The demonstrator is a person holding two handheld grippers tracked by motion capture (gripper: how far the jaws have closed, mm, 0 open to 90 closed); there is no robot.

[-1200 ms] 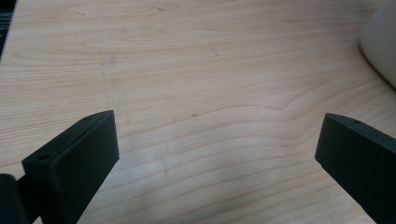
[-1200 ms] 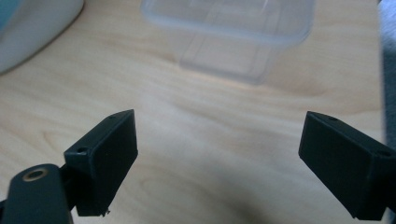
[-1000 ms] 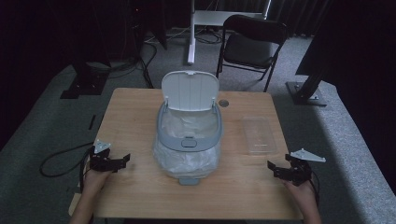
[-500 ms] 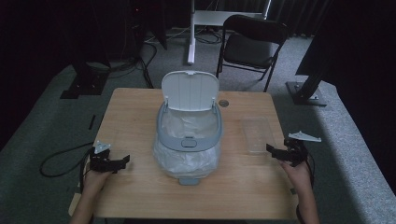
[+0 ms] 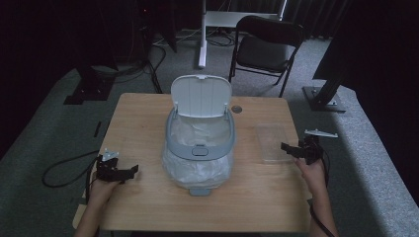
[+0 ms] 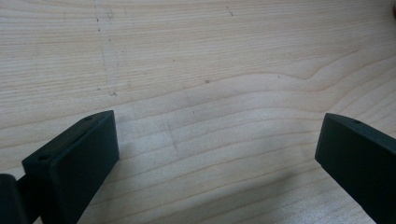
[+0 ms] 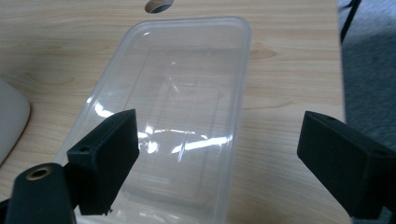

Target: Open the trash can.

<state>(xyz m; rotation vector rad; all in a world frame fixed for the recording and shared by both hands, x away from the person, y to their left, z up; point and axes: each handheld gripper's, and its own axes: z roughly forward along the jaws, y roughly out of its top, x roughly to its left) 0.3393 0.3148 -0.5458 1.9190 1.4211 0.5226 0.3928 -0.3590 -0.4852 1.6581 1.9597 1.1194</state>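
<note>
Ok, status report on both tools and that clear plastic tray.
Right tool open over the clear rectangular plastic tray, not gripping. Left tool open above bare wooden table. Nothing blocking.

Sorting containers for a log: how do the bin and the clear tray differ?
The bin is grey, opaque and tall with a raised lid; the clear tray is see-through, shallow and lidless. The bin holds a white liner; the tray is empty. Both sit on the wooden table.
</note>
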